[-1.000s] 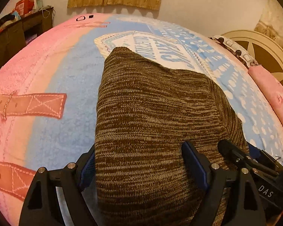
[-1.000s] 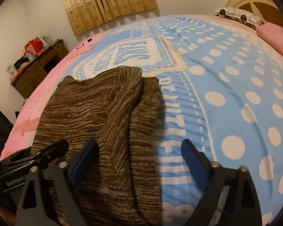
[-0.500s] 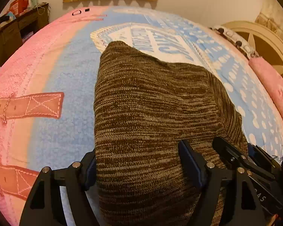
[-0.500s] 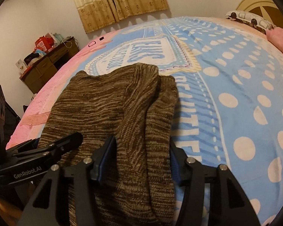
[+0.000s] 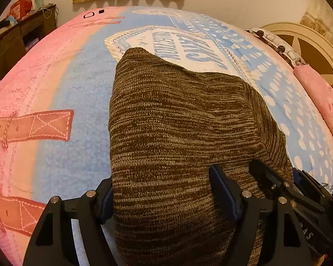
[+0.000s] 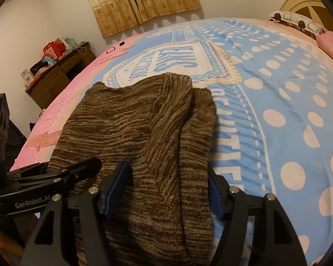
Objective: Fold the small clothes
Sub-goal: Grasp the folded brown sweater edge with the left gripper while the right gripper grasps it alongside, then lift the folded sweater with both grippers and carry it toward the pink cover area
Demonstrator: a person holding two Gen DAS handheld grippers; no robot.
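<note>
Bed blanket is covered by a folded brown knit sweater. Sweater's near edge is clamped by left claw and right claw.

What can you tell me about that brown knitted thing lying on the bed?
The sweater is a soft, chunky knit in mottled brown and tan. It lies folded on the blue and pink blanket, with a narrower roll along its right edge. Its near edge sits between the fingers of the left gripper and the right gripper; both look closed on it.
</note>
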